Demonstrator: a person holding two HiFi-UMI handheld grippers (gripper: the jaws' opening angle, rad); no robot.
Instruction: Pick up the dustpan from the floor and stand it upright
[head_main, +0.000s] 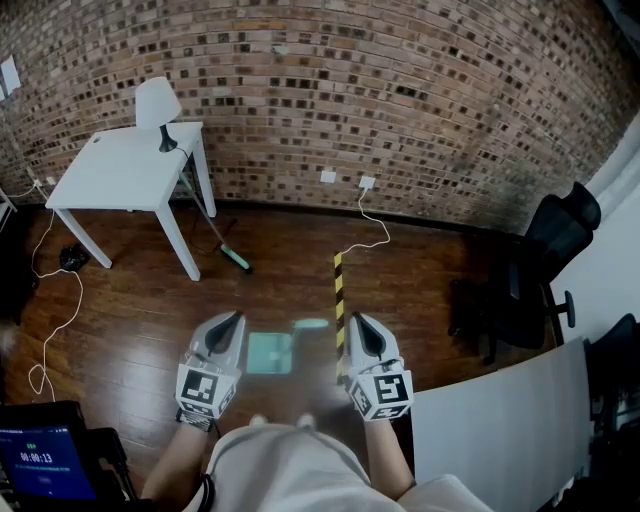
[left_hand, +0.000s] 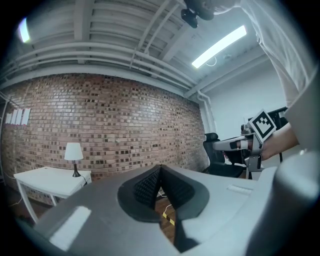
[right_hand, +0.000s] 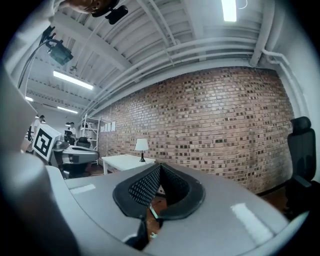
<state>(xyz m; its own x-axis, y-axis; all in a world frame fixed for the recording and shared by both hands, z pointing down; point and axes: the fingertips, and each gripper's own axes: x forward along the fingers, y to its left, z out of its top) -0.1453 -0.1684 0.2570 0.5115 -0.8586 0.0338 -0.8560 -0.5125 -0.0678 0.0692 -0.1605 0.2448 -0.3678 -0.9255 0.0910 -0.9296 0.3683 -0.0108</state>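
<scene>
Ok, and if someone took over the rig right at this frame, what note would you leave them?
Left gripper: shut, empty, held level above the floor.
Right gripper: shut, empty, also level.
Dustpan: lying on the wooden floor, seen between the two grippers in the head view, and neither gripper touches it.
Done: nothing yet.
Left: open a gripper, go down, grip the dustpan, lift it and stand it upright.
</scene>
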